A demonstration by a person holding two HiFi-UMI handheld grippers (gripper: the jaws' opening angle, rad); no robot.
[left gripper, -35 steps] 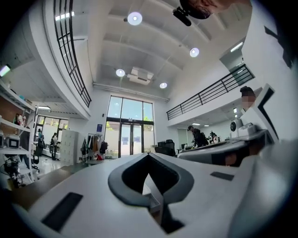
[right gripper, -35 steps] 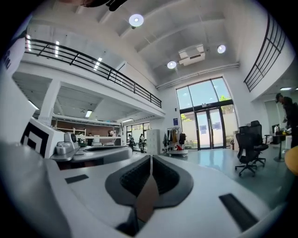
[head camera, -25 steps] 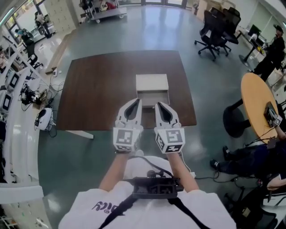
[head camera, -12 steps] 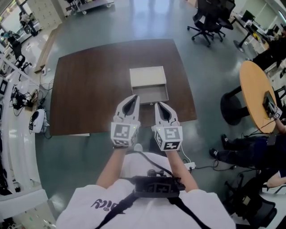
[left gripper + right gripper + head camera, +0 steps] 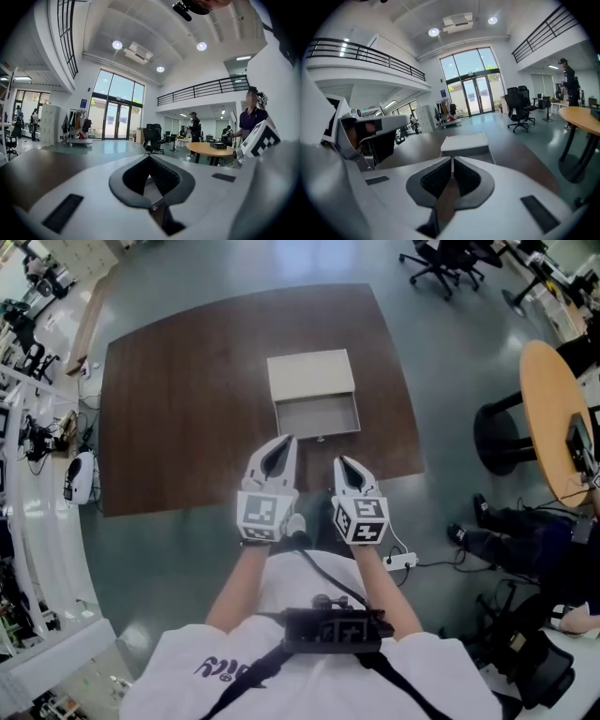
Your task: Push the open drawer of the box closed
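Two hand-held grippers [image 5: 287, 441] [image 5: 340, 461], jaws together, hover near the open drawer [image 5: 317, 416]

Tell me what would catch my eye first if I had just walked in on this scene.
Two white grippers with square-marker cubes, the left gripper and the right gripper, point side by side, jaws together and empty, at a pale box on a dark brown table. Its drawer stands pulled out toward them, and neither gripper touches it. A round wooden table sits at the right.
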